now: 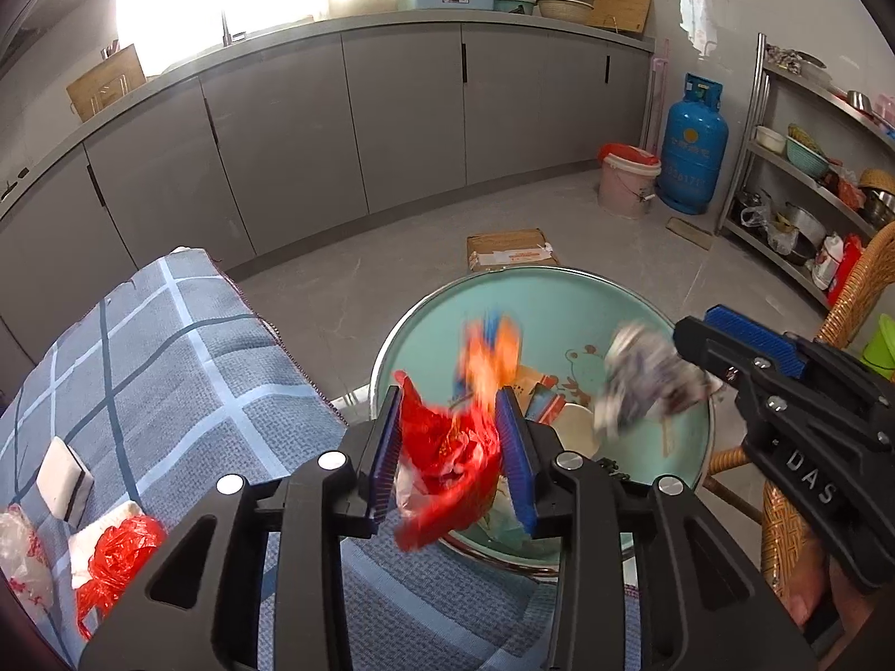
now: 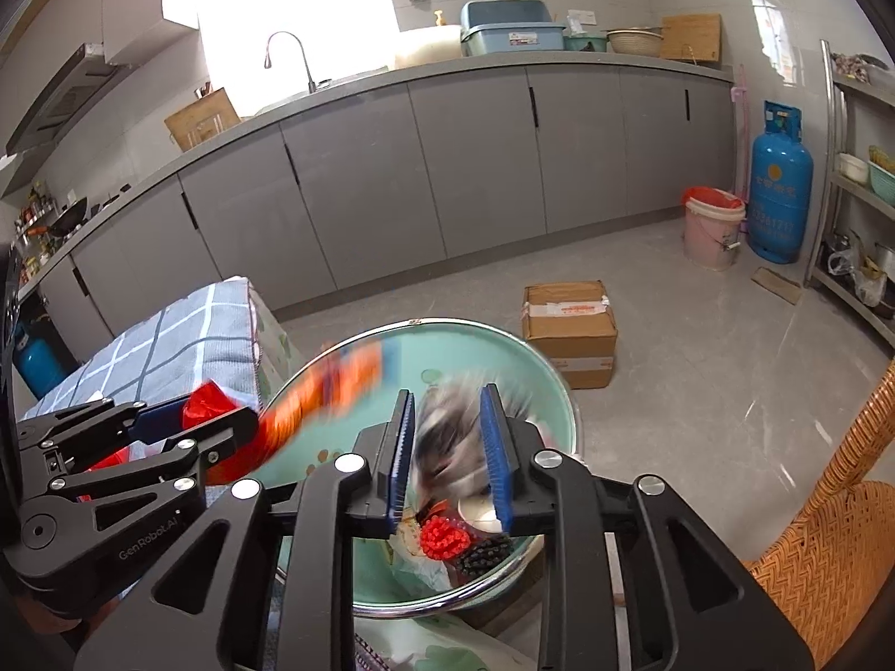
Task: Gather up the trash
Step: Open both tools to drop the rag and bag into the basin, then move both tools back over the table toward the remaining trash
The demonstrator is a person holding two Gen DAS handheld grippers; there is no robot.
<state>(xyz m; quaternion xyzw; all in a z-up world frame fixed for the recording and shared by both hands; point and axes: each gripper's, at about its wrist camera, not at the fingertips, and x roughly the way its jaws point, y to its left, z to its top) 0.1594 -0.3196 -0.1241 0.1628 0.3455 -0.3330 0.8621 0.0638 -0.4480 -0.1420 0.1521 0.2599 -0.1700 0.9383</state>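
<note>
Release over basin: both grippers parted, trash dropping.

The crumpled red plastic wrapper [image 1: 447,447], light, limp and slippery, hangs loose between the parted jaws of the left gripper [image 1: 456,447]; take such film by a bunched fold. The grey-white crumpled paper wad [image 2: 447,436], blurred, sits between the open right gripper [image 2: 447,447]. Both lie above the mint-green enamel basin [image 1: 559,291]. More red film [image 1: 120,553] waits on the grey checked cloth [image 1: 168,346].
</note>
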